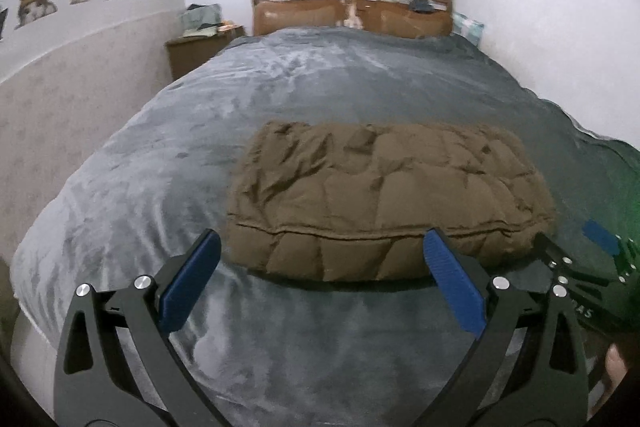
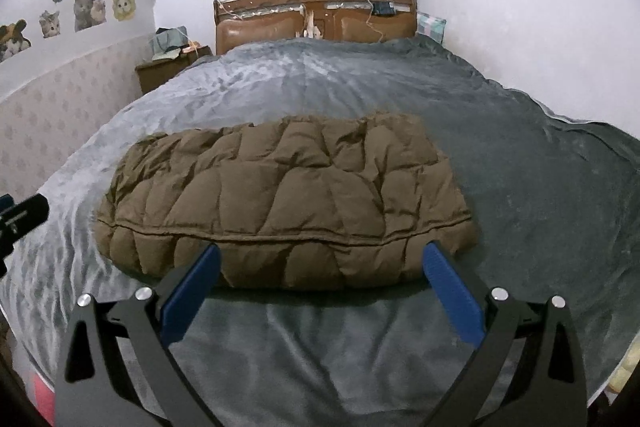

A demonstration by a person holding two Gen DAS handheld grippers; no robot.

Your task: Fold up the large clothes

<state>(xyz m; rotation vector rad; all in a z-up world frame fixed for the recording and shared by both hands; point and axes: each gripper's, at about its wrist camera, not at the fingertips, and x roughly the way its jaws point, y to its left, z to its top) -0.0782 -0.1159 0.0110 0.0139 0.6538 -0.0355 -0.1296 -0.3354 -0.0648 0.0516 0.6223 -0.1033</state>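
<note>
Left wrist view: left tool (image 1: 322, 247) hovers spread wide, empty, just short of the one folded brown puffer jacket (image 1: 384, 195) lying on the grey bed (image 1: 280, 87) (right tool (image 1: 576, 255) peeks in beside it). Right wrist view: right tool (image 2: 322, 259) equally wide, empty, facing the jacket's (image 2: 288, 195) near edge.

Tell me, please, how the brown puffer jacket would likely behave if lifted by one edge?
The jacket looks puffy and quilted, so probably light for its bulk. Its creased, sagging panels suggest it would flop and likely unfold. The smooth-looking shell may slip between the fingers.
</note>
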